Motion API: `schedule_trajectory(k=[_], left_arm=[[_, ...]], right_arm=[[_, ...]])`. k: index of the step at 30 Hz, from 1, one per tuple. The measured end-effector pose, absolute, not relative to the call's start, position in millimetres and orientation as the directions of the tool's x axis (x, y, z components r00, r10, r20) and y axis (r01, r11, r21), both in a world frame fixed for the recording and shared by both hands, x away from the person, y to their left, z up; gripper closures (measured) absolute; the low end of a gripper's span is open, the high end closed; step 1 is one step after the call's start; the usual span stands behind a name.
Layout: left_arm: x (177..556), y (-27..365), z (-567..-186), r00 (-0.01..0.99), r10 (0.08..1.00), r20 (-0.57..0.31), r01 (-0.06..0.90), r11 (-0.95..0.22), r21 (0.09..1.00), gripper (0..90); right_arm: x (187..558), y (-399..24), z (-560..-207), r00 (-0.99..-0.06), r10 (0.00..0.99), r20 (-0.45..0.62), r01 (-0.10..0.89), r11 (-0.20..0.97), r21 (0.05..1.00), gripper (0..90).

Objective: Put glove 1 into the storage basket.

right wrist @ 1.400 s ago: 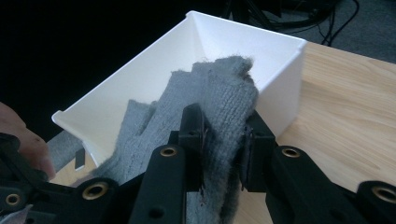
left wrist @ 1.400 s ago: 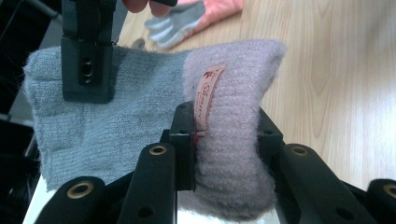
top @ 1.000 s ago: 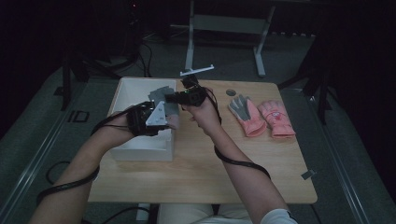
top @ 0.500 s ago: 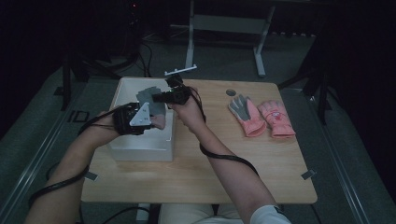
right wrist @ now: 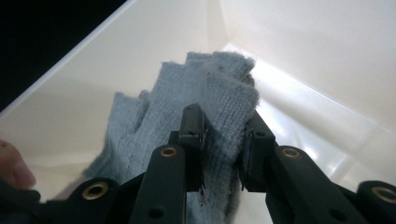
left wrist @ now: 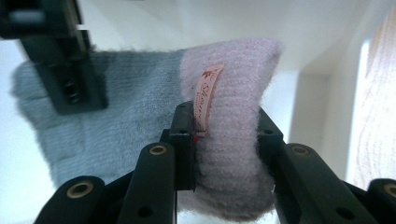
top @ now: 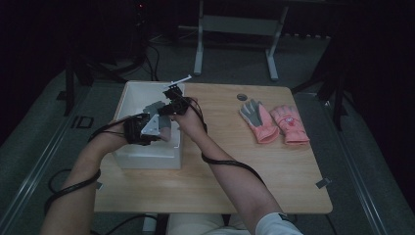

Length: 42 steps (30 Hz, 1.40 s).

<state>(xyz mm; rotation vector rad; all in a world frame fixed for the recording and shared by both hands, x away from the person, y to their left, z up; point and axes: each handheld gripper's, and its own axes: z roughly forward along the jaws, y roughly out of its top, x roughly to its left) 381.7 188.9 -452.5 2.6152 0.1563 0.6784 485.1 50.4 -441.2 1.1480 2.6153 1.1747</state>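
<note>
A grey-and-pink knitted glove (left wrist: 154,121) is held stretched between two hand-held grippers above the open white box (top: 128,95) at the left end of the wooden table (top: 230,161). Its pale pink cuff (left wrist: 233,107) is pinched by the left gripper (left wrist: 225,135), the jaws pressed onto the ribbed knit from both sides; its grey finger end (right wrist: 210,88) is clamped by the right gripper (right wrist: 223,140) in the same way. The glove's long axis is thus strung from one gripper to the other, cuff toward the person and fingers toward the box's far wall, with the white interior directly beneath. Both grippers are seen over the box in the high view, the left gripper (top: 143,131) by the near wall and the right gripper (top: 172,103) further in, so neither hand is markedly nearer; a release or a short descent would be judged enough to lay the glove inside.

A small pink tag (left wrist: 208,95) is sewn at the cuff seam, bearing cursive lettering that appears to begin with "S" but cannot be read with confidence. Well apart, on the right half of the table, two pink gloves (top: 274,122) are laid side by side, one palm-up with grey fingers, the other carrying a small motif too small to make out.
</note>
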Motion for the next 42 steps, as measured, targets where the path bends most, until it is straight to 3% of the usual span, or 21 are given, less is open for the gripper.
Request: schedule_trajectory(k=[6,11,16,20,30,37,42], left_arm=[[392.8,186.2,-462.5,0.890,0.234,0.390,0.044,-0.898,0.438,67.7],[402.7,180.0,-469.9,0.912,0.253,0.323,0.107,-0.906,0.409,63.9],[405.5,174.9,-477.8,0.921,0.287,0.262,0.175,-0.908,0.380,52.0],[401.9,175.5,-475.9,0.915,0.302,0.268,0.198,-0.913,0.356,44.9],[391.5,174.3,-436.9,0.876,0.400,0.269,0.232,-0.839,0.493,45.2],[389.1,160.7,-420.4,0.874,0.406,0.267,0.224,-0.824,0.520,45.4],[389.1,146.9,-409.4,0.873,0.440,0.209,0.254,-0.777,0.576,46.4]], right_arm=[[489.6,55.6,-440.0,-0.721,0.666,0.193,0.613,0.482,0.627,67.1],[492.8,39.2,-434.8,-0.693,0.693,0.197,0.620,0.435,0.653,56.2],[494.0,13.4,-423.2,-0.677,0.699,0.231,0.624,0.378,0.684,50.9],[486.8,-10.8,-412.4,-0.687,0.681,0.254,0.610,0.351,0.710,50.2],[454.5,-67.5,-397.5,-0.741,0.640,0.203,0.521,0.358,0.774,52.2],[443.5,-100.5,-399.4,-0.754,0.633,0.178,0.492,0.364,0.791,52.4],[435.9,-128.1,-405.0,-0.763,0.631,0.137,0.461,0.383,0.800,53.3]])
